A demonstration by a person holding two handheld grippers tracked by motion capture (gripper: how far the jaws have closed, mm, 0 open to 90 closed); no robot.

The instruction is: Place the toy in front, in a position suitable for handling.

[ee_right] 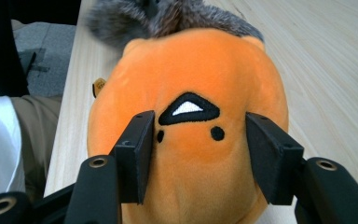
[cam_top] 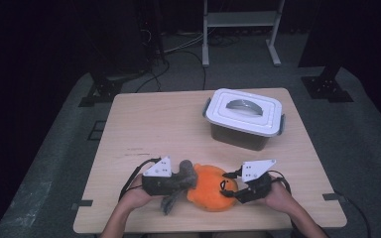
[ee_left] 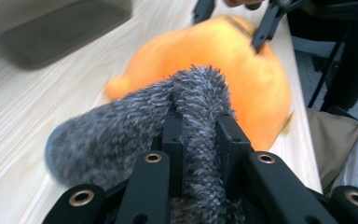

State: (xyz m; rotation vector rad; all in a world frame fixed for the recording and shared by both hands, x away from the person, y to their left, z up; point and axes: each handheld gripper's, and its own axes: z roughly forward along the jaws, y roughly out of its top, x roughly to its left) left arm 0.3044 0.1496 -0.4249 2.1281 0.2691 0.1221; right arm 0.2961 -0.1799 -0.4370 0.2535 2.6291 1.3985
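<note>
Both grippers are lifting the plush toy (cam_top: 209, 188): left gripper (ee_left: 200, 135) clamped on its grey tail (ee_left: 186, 107), right gripper (ee_right: 196, 144) squeezing its orange body; next, carry toward the box (cam_top: 244, 118) at one o'clock.

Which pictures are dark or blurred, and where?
High view: dim, room behind the table nearly black, box lid brightest. Left gripper view: grey fur sharp, box and far gripper smeared. Right gripper view: bright, orange toy sharp, fur soft.

We see a pale wooden table (cam_top: 168, 119) on grey carpeted floor (cam_top: 49, 163). Behind it stand a white metal frame stand (cam_top: 240, 22), black stand feet (cam_top: 99, 91) and loose cables (cam_top: 178, 49); the far room lies dark.
</note>
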